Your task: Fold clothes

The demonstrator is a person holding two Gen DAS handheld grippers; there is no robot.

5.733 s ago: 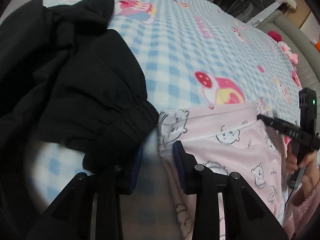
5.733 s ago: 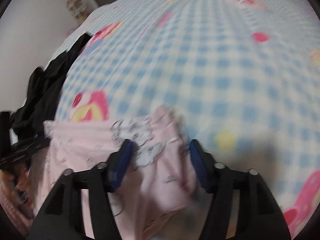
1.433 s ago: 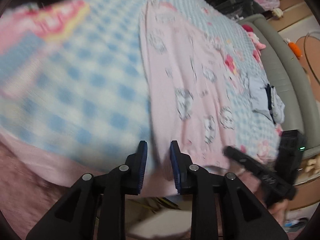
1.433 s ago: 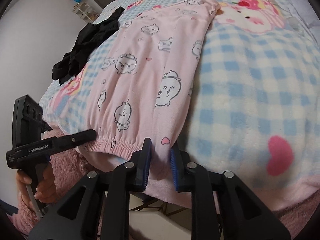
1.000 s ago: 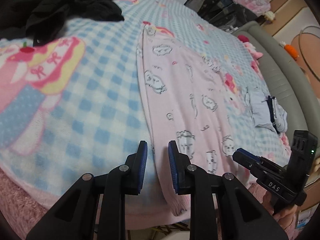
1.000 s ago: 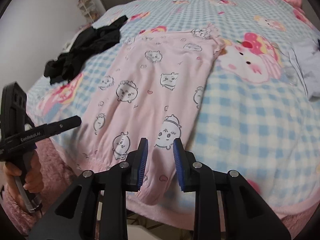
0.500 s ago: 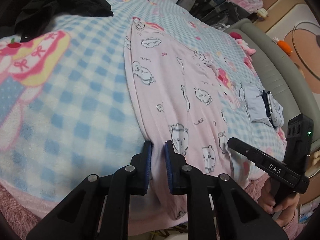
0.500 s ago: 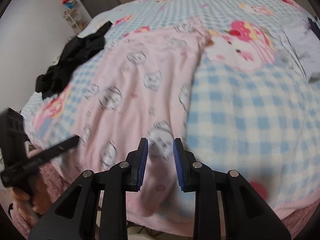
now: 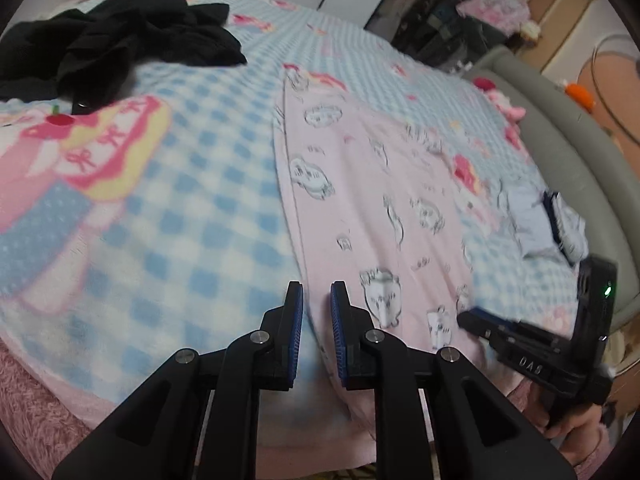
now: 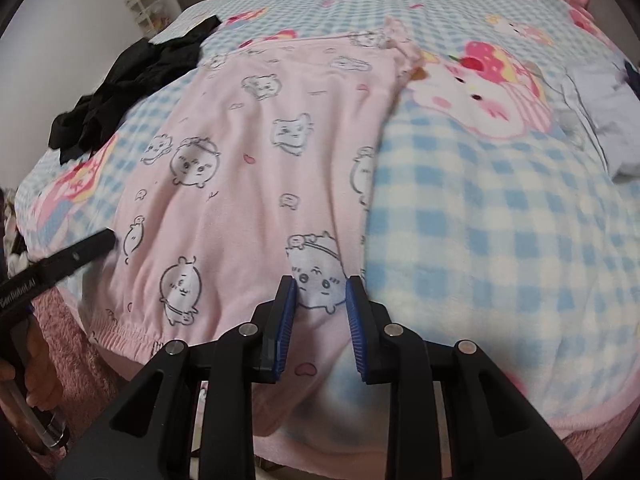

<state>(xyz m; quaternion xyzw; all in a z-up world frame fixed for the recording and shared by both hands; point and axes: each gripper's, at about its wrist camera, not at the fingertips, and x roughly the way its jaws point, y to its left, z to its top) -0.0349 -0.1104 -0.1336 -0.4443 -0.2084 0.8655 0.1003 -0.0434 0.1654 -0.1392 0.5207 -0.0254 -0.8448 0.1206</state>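
Pink printed pajama pants (image 10: 256, 152) lie spread flat on the checked bed (image 10: 500, 240), left tongs (image 9: 317, 300) and right tongs (image 10: 321, 300) both parted at the waistband end — a shallow pinch could catch the blanket too.

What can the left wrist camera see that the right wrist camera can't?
Only the left wrist view shows the grey couch beside the bed and an orange thing beyond it. Only the right wrist view shows the shelf of toys by the wall. Both show the pink pajama pants spread flat, the black clothes, the checked blanket and a pale folded garment. Each also sees the other gripper: right gripper, left gripper.
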